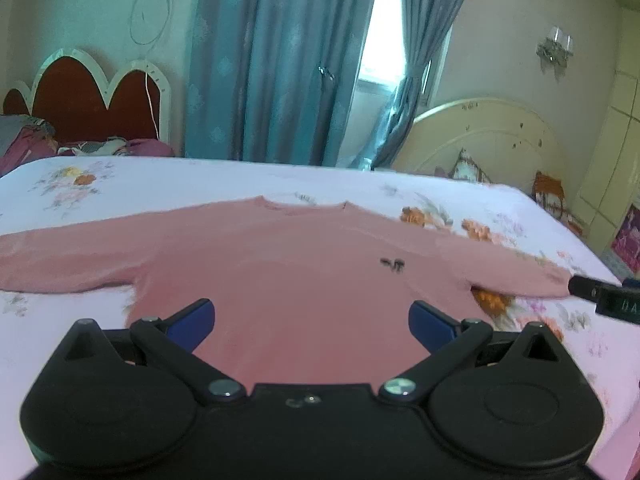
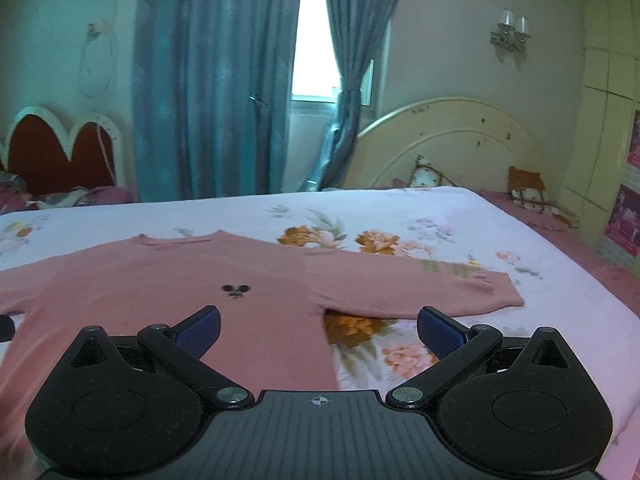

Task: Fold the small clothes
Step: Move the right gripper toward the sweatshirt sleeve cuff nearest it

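A pink long-sleeved top (image 1: 280,264) lies flat on the floral bedsheet, front up, both sleeves spread sideways and its neckline toward the far side. A small black motif (image 1: 393,264) marks its chest. My left gripper (image 1: 312,322) hovers open above the lower body of the top, nothing between its blue pads. In the right wrist view the same top (image 2: 192,288) fills the left half, its right sleeve (image 2: 420,288) reaching to the right. My right gripper (image 2: 319,330) is open over the top's right side edge below the armpit, holding nothing.
The white floral bedsheet (image 1: 200,182) covers a wide bed. Behind stand a cream headboard (image 2: 444,144) with small cushions, a red scalloped headboard (image 1: 88,96), teal curtains (image 1: 280,60) and a wardrobe at the right. The right gripper's body shows at the left view's right edge (image 1: 608,296).
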### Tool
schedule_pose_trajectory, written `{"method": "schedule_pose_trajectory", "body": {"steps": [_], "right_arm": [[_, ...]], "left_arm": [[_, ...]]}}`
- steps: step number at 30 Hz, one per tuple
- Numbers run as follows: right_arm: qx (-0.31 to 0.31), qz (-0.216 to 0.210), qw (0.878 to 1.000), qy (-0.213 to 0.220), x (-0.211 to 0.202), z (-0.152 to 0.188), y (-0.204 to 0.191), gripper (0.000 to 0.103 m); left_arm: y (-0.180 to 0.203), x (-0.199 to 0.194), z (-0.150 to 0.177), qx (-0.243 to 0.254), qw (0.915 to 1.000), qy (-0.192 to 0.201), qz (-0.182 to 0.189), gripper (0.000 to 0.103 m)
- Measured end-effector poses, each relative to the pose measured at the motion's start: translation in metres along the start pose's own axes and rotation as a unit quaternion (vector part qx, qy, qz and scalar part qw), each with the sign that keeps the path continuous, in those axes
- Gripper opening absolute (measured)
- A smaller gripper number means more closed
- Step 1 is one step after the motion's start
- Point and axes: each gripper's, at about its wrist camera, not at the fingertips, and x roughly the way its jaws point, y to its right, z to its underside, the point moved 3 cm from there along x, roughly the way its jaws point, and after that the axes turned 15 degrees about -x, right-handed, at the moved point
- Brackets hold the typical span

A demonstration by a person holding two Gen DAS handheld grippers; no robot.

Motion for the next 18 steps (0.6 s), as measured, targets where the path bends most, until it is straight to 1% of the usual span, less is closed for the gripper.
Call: {"method": "schedule_pose_trajectory", "body": {"steps": [2,5,6,8,9,11,13,15,18], "right_arm": [[-0.002,0.002,1.0,0.0,0.014,-0.001,0.012,0.103],[0.003,0.005,1.0,0.0,0.038,-0.001,0.033,0.103],[0.007,0.006,1.0,0.0,0.047,-0.001,0.043,0.103],[0.025,-0.005,1.0,0.003,0.068,0.002,0.069,0.103],[0.038,-0.004,0.999,0.004,0.078,0.005,0.083,0.103],[0.065,0.005,0.998,-0.003,0.101,0.013,0.116,0.103],[0.1,0.004,0.995,-0.007,0.124,0.025,0.153,0.103],[0.133,0.017,0.991,-0.026,0.15,0.039,0.189,0.102],[0.172,0.03,0.983,-0.047,0.182,0.059,0.235,0.102]], "left_arm": [[0.007,0.008,-0.003,0.003,0.9998,0.016,-0.009,0.103],[0.017,0.026,-0.009,-0.001,0.9983,0.038,-0.044,0.103],[0.02,0.036,-0.013,-0.005,0.9978,0.032,-0.058,0.103],[0.029,0.054,-0.017,-0.005,0.9979,0.009,-0.064,0.103],[0.035,0.062,-0.019,0.001,0.9977,0.005,-0.067,0.103],[0.049,0.077,-0.022,0.016,0.997,0.007,-0.076,0.103],[0.064,0.09,-0.023,0.019,0.9971,0.007,-0.073,0.103],[0.077,0.102,-0.023,0.016,0.9973,0.004,-0.071,0.103],[0.098,0.121,-0.021,0.024,0.9966,-0.009,-0.079,0.103]]}}
